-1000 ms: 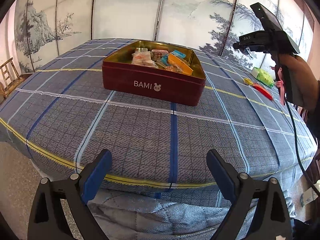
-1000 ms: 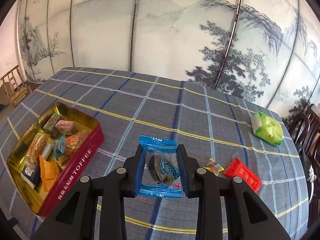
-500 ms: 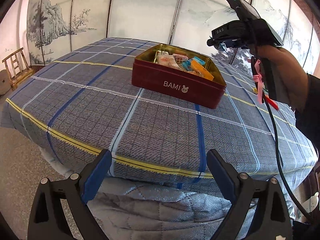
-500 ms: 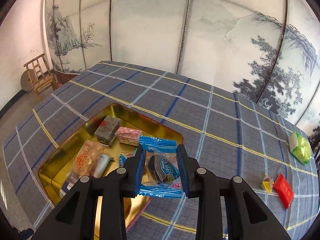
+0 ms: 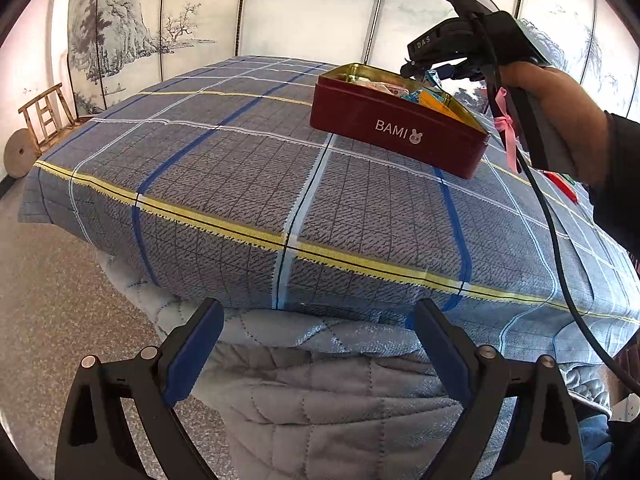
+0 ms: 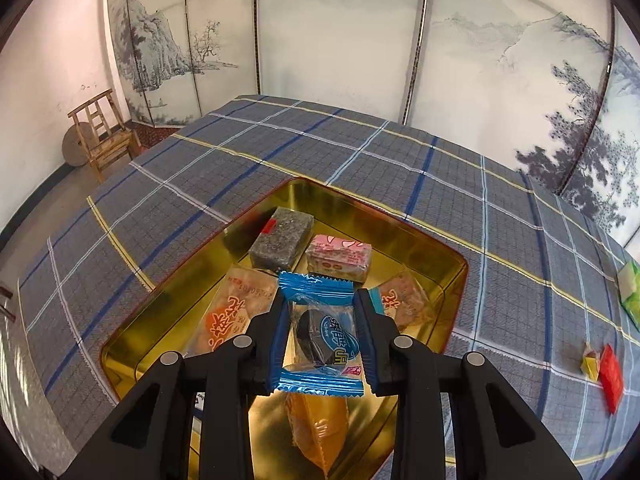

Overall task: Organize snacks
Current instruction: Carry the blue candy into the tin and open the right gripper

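Painted landscape screens stand behind the table, which is draped in a blue plaid cloth (image 6: pixel 400 168). Your right gripper (image 6: pixel 322 330) hangs over the open red tin (image 5: pixel 394 130) and has its jaws pressed in on a blue-wrapped snack (image 6: pixel 322 334); the wrapper sits flat between the pads, its crimped ends sticking out above and below them, and a dark round biscuit shows through the clear window.

Your left gripper (image 5: pixel 316 354) is spread wide with nothing between its blue pads, held off the near edge of the table, well apart from the tin.

Inside the tin's gold interior (image 6: pixel 132 344) you already have several pieces: a grey speckled block (image 6: pixel 280 238), a pink wrapped bar (image 6: pixel 340 258) just beside it, a clear packet with orange lettering (image 6: pixel 232 316), another such packet (image 6: pixel 404 300) to the right of the jaws, and an orange packet (image 6: pixel 320 428) under the gripper.

Off on the cloth (well apart from the tin) lie a red packet (image 6: pixel 612 372), a small yellow sweet (image 6: pixel 589 364) touching or just beside it, and a green pack (image 6: pixel 631 292) at the edge of the right wrist view.
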{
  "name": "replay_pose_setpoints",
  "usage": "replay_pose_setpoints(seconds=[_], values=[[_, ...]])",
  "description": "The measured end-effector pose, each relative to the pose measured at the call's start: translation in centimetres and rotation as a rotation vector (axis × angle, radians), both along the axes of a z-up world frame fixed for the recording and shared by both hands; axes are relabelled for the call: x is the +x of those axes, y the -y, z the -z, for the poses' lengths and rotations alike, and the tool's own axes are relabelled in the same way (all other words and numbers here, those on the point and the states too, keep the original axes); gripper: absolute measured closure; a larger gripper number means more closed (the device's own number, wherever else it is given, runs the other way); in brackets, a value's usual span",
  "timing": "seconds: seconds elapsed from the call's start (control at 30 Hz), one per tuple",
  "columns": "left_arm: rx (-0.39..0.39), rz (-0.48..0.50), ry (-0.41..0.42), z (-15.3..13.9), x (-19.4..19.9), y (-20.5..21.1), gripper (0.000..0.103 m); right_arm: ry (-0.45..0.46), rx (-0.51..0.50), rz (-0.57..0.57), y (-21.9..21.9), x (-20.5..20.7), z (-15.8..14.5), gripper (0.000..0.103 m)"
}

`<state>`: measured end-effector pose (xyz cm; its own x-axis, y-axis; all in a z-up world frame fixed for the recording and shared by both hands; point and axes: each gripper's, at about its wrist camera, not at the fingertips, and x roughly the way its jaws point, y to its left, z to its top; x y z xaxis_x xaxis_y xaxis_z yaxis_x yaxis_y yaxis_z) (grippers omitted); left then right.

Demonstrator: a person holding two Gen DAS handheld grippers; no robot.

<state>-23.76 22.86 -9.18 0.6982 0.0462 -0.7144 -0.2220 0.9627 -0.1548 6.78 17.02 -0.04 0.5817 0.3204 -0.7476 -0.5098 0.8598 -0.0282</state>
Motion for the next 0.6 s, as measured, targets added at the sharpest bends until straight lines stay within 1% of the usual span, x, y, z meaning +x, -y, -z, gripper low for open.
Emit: replay_pose_setpoints(seconds=[0.2,0.5,0.6], values=[[0.0,-0.002,-0.005,0.1,0.0,0.0,0.009,-0.044,-0.005,-0.007,-0.2,0.1,1.5,0.07],[0.021,0.012,-0.017,0.2,0.4,0.6,0.009,-0.059,0.001,-0.032,-0.5,-0.2,2.4,0.07],[0.029,0.004,-0.024,0.1,0.4,0.7,0.009,-0.087,0.029,-0.061,-0.5,-0.1,2.8,0.069]])
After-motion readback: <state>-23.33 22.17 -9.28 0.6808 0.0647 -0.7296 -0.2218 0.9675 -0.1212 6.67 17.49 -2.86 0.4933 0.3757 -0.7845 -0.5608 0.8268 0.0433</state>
